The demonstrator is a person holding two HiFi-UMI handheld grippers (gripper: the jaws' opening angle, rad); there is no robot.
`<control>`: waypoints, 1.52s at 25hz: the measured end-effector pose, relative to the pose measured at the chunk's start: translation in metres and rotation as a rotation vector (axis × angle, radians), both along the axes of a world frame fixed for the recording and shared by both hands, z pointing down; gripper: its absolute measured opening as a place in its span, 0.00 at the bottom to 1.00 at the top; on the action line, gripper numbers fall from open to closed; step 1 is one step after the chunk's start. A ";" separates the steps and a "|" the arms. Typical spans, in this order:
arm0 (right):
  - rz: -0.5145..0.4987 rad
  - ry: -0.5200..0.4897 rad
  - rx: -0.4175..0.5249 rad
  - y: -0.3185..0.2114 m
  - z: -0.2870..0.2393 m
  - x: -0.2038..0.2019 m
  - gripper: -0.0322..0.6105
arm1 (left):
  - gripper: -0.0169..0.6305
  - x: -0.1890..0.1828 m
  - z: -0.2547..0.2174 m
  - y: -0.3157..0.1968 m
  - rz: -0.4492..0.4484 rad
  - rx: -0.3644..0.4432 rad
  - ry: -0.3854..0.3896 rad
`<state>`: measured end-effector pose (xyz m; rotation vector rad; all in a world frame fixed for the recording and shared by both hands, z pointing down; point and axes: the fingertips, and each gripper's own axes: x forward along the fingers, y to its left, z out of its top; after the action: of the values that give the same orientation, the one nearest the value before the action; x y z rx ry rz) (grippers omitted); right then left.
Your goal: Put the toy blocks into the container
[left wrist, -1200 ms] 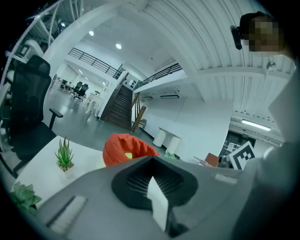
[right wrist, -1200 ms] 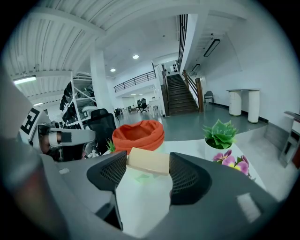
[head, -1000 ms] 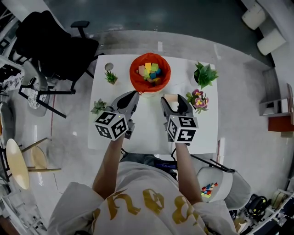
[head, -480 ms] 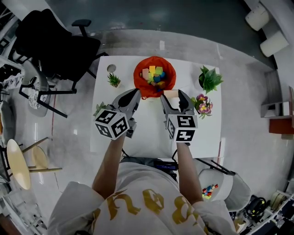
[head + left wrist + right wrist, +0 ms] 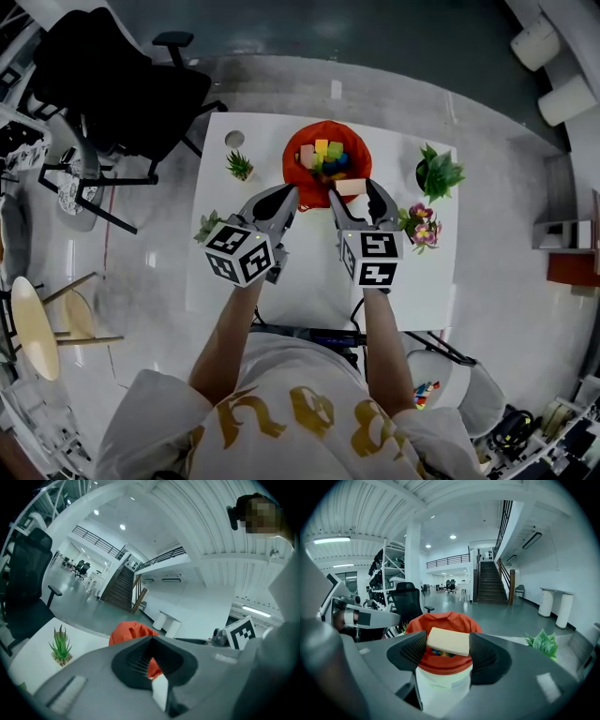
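A black chair point(image 5: 112, 80) stands at the upper left of the head view, off the white desk point(image 5: 214, 281). On the desk's left part a spiky plant point(image 5: 241, 166) sits near the far edge, and a second plant point(image 5: 207, 225) sits at the left edge.

The left gripper point(image 5: 289, 199) hangs left of centre, over the desk and just below the container's left side. Its fingers are drawn together to a thin slit and hold nothing. In its own view only a sliver of red and white shows through the slit.

The red container point(image 5: 292, 167) stands at upper centre, near the desk's far edge, with coloured blocks point(image 5: 328, 155) piled inside.

The right gripper point(image 5: 354, 192) is just right of centre, its fingers closed on a flat beige block point(image 5: 447, 641), one finger on each side. In its own view the block sits in front of the container's rim. From above, it lies at the container's lower right edge.

At the right, a leafy plant point(image 5: 439, 172) stands near the far corner, with flowers point(image 5: 420, 225) below it.
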<state>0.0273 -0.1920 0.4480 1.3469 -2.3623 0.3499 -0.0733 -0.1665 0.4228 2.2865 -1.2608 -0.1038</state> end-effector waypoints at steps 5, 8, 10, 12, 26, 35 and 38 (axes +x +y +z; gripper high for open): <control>-0.035 0.031 0.001 -0.007 0.005 -0.014 0.54 | 0.03 -0.001 0.004 -0.003 0.004 -0.009 0.004; -0.048 0.041 -0.004 -0.008 0.010 -0.021 0.54 | 0.03 -0.005 0.008 -0.004 0.000 -0.016 0.005; -0.049 0.040 -0.006 -0.009 0.012 -0.023 0.54 | 0.03 -0.008 0.009 -0.004 -0.004 -0.017 0.007; -0.046 0.041 -0.008 -0.010 0.014 -0.024 0.54 | 0.03 -0.011 0.010 -0.005 -0.007 -0.020 0.010; -0.029 0.033 0.022 -0.006 0.007 -0.017 0.51 | 0.03 -0.010 -0.002 0.001 -0.018 0.003 0.029; 0.021 -0.025 0.062 0.025 -0.014 0.010 0.31 | 0.03 -0.007 -0.023 0.021 -0.041 0.045 0.006; 0.042 -0.050 0.066 0.039 -0.017 0.023 0.25 | 0.03 -0.001 -0.028 0.032 -0.040 0.058 -0.008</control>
<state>0.0499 -0.1528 0.4308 1.4356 -2.4083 0.3235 -0.0746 -0.1341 0.3949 2.3134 -1.3249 -0.1474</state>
